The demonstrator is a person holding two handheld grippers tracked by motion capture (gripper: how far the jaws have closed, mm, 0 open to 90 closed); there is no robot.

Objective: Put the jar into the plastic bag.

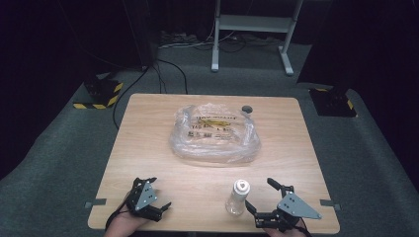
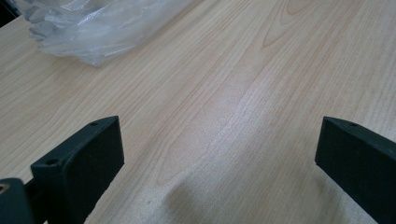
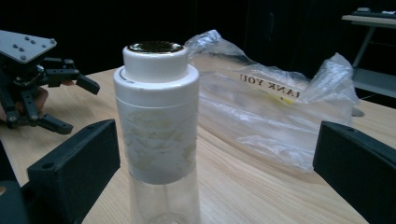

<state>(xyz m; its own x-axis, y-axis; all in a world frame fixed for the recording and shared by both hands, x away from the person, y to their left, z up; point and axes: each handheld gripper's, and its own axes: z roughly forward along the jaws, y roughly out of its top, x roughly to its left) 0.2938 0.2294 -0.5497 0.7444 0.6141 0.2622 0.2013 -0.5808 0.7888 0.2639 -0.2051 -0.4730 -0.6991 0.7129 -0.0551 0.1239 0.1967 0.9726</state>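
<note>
Counting one bottle (image 1: 237, 196), one bag (image 1: 214, 134)

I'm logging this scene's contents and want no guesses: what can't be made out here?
- Bottle base: cut off by the bottom edge of the right gripper view.
- Bag contents: crumpled plastic blurs them in the high view.
- Bag print: folds cut it to a few letters in the right gripper view; too small in the high view.
- Dark round thing behind the bag: too small to identify.
- Person's hands: cut off by the bottom edge of the high view.

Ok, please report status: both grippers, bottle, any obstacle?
Left gripper open, empty. Right gripper open beside upright bottle, no contact. Plastic bag beyond, not blocking.
</note>
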